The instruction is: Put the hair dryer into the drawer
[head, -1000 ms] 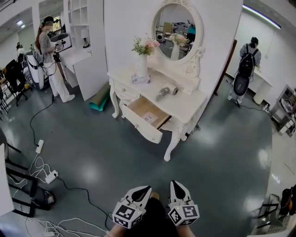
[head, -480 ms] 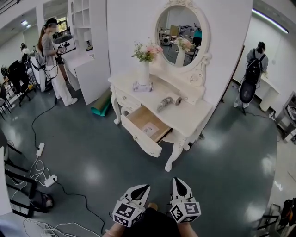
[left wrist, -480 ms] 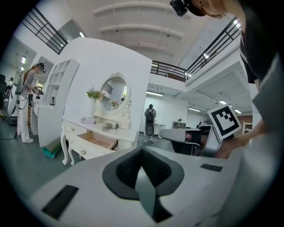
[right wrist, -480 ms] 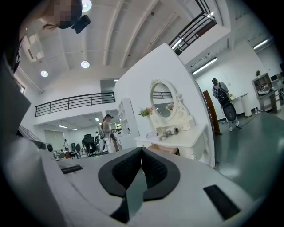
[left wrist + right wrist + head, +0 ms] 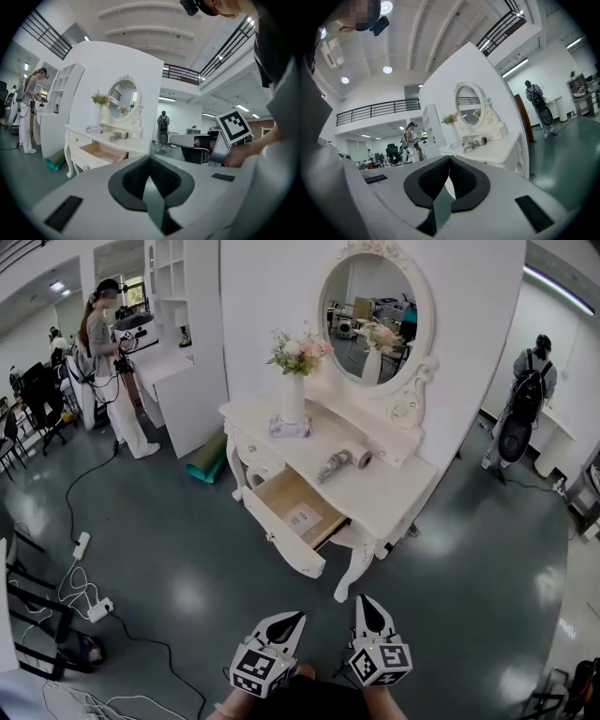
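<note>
The silver hair dryer (image 5: 336, 465) lies on top of the white dressing table (image 5: 394, 493), right of the flower vase (image 5: 294, 396). Below it the wooden drawer (image 5: 292, 512) stands pulled out, with a paper in it. Both grippers are low in the head view, well short of the table above the dark floor. My left gripper (image 5: 296, 618) and right gripper (image 5: 364, 599) are shut and hold nothing. The left gripper view shows the hair dryer (image 5: 117, 136) and the drawer (image 5: 104, 151) far beyond the jaws. In the right gripper view the hair dryer (image 5: 474, 143) lies on the tabletop ahead.
An oval mirror (image 5: 370, 320) backs the table. A teal rolled mat (image 5: 208, 456) lies by its left leg. Cables and power strips (image 5: 89, 592) trail over the floor at the left. One person (image 5: 105, 362) stands far left, another with a backpack (image 5: 527, 399) far right.
In the head view the dressing table has grown larger and come closer. Both grippers have moved forward with me, still shut.
</note>
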Tool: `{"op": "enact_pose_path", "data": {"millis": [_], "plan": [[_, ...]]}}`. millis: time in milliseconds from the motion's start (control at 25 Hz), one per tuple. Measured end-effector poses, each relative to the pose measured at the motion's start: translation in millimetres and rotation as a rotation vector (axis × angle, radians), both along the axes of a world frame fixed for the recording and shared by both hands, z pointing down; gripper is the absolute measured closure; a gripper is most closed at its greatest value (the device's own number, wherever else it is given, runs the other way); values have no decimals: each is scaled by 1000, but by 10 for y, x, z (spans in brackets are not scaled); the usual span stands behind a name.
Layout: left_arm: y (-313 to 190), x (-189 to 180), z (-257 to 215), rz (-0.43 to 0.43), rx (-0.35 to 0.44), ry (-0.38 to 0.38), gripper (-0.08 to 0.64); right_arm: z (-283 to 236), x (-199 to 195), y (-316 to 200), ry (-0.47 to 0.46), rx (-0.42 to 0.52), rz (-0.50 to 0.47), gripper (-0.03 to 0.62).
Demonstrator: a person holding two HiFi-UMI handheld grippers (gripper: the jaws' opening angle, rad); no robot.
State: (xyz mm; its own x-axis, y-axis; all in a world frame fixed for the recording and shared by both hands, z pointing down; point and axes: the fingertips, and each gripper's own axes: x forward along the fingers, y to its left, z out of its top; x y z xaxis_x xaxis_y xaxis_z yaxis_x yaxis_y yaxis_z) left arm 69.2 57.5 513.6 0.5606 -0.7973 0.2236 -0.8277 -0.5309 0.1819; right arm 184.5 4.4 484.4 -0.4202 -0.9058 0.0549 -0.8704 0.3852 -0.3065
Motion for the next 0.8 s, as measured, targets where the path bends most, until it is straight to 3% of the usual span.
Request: {"op": "enact_pose_path", "data": {"millis": [800], "plan": [[-153, 199, 135, -29, -46, -3, 560, 291, 43, -63, 12, -76, -73, 568]]}}
